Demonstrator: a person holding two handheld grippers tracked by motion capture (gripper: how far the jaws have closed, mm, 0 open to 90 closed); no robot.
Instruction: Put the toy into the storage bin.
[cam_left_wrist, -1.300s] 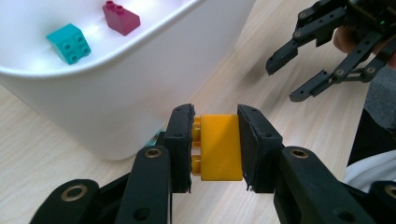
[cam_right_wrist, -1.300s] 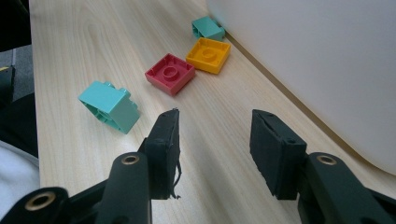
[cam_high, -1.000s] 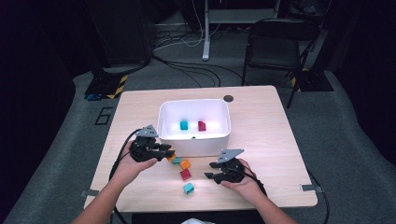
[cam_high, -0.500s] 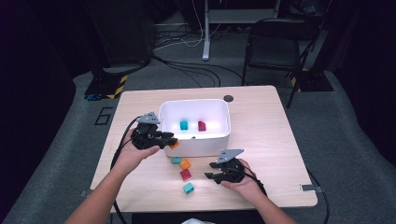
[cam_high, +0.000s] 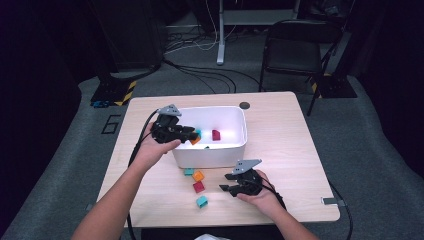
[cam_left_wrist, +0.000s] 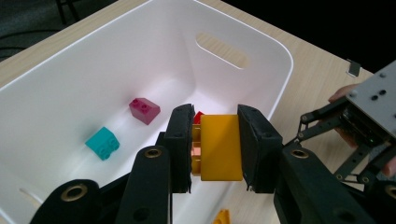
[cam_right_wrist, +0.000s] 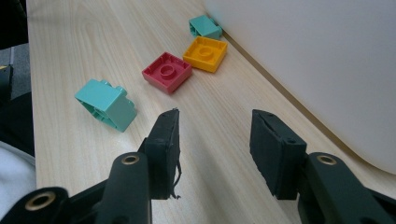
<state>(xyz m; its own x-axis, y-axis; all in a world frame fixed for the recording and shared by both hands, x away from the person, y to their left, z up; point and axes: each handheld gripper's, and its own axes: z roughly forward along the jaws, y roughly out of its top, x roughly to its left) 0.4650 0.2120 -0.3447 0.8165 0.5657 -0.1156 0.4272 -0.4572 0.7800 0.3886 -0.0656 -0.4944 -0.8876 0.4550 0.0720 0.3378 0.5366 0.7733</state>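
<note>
My left gripper (cam_high: 189, 134) is shut on a yellow-orange brick (cam_left_wrist: 222, 149) and hangs over the left part of the white bin (cam_high: 235, 150). In the left gripper view the brick sits squarely between the pads, above the bin's floor (cam_left_wrist: 70, 84). Inside lie a teal brick (cam_left_wrist: 102, 142) and a magenta brick (cam_left_wrist: 144, 110); a red one (cam_left_wrist: 199, 116) peeks out behind the jaw. My right gripper (cam_high: 227, 188) rests low over the table in front of the bin, open, with nothing between its fingers (cam_right_wrist: 163, 140).
Loose bricks lie on the table in front of the bin: a teal one (cam_right_wrist: 106, 103), a red one (cam_right_wrist: 167, 71), an orange one (cam_right_wrist: 205, 52) and a small teal one (cam_right_wrist: 204, 26) against the bin wall. A black chair (cam_high: 292, 50) stands beyond the table.
My left gripper has risen and moved from the bin's front left corner to over its left side, carrying the orange brick. The right gripper has stayed put.
</note>
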